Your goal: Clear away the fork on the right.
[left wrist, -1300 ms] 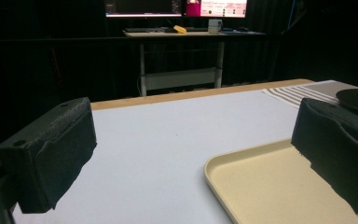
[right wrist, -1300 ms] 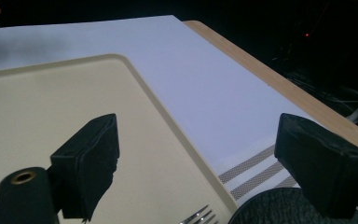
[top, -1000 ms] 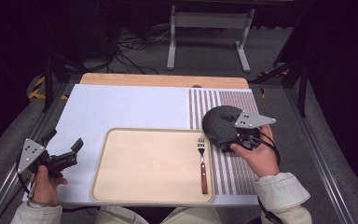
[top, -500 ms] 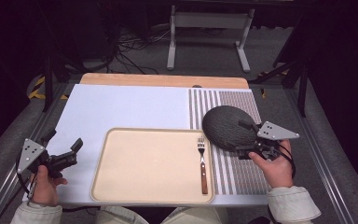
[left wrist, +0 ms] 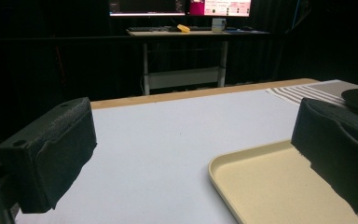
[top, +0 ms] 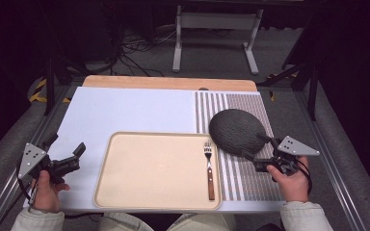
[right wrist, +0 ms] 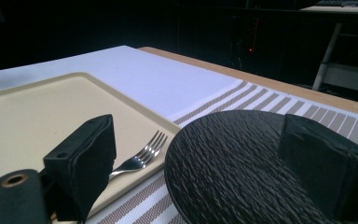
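**A:** So where was everything at this point? Mostly asking about the dark plate.

**B:** In the high view the dark plate [top: 237, 131] sat right of center, lying flat on the striped placemat [top: 243, 175], just past the right edge of the tray [top: 139, 171]. The right gripper [top: 256, 153] was at the plate's lower right rim, held in the right hand [top: 291, 180] near the bottom right of the frame. Its fingers [top: 265, 139] were spread wide, one on each side of the plate's edge. Couldn't tell for sure whether they touched the rim, but they weren't clamped on it.

**A:** Did its own camera help?

**B:** Kind of. In the right gripper view the plate [right wrist: 242, 168] took up the lower middle, rough textured top, with the two black fingers [right wrist: 81, 163] standing apart at lower left and lower right. Released, nothing pinched between them.

**A:** And the fork?

**B:** The fork [top: 209, 168] lay on the right side of the tray, tines pointing toward the top of the frame, wooden handle toward the bottom. It was just beside the plate but not touching it.

**A:** Left side?

**B:** The left gripper [top: 65, 153] was at lower left in the high view, held in the left hand [top: 46, 190] over the white surface [top: 125, 110], left of the tray. Fingers [left wrist: 51, 154] were wide apart and holding nothing. In the left gripper view the tray corner [left wrist: 261, 177] showed at lower right.
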The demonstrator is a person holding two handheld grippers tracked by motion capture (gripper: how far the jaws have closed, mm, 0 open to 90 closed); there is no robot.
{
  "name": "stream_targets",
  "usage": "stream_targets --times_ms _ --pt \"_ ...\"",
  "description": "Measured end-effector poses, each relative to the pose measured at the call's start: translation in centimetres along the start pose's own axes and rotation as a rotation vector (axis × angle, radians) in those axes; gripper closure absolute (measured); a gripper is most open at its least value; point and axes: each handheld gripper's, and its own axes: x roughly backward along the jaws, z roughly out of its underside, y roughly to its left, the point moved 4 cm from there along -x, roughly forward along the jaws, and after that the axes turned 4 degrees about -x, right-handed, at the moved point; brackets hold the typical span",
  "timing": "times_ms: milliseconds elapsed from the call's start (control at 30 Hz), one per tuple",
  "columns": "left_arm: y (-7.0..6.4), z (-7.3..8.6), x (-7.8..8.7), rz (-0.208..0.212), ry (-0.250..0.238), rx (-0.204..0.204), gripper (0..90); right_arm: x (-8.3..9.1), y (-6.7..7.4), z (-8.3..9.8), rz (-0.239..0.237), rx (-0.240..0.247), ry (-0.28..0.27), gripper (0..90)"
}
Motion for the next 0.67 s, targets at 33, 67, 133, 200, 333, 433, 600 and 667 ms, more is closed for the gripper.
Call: stream_targets --times_ms 33,67,133,200,333,433,600,667 --pt "0.0 0.0 0.0 0.0 -0.001 0.0 0.5 0.0 -0.1 0.2 -0.001 -0.002 0.003 12.4" --pt "0.0 0.0 0.0 0.0 -0.001 0.001 0.5 0.1 -0.1 0.5 -0.001 -0.009 0.006 12.4" --pt "0.0 0.0 0.0 0.003 -0.001 0.005 0.5 0.2 -0.2 1.1 0.005 -0.023 0.01 12.3" --pt "0.0 0.1 0.0 0.004 -0.003 0.016 0.5 0.5 -0.3 2.0 0.016 -0.04 0.02 12.0" --pt "0.2 0.1 0.0 0.002 -0.006 0.025 0.6 0.7 -0.2 3.0 0.024 -0.061 0.037 12.0" --pt "0.3 0.1 0.1 0.001 -0.007 0.034 0.6 0.9 -0.3 3.4 0.036 -0.076 0.044 12.0" --pt "0.4 0.2 0.0 0.001 -0.007 0.039 0.6 1.0 -0.3 3.2 0.049 -0.075 0.025 12.0" --pt "0.4 0.2 0.0 0.0 -0.003 0.04 0.6 1.0 -0.3 3.2 0.051 -0.071 0.018 12.0"
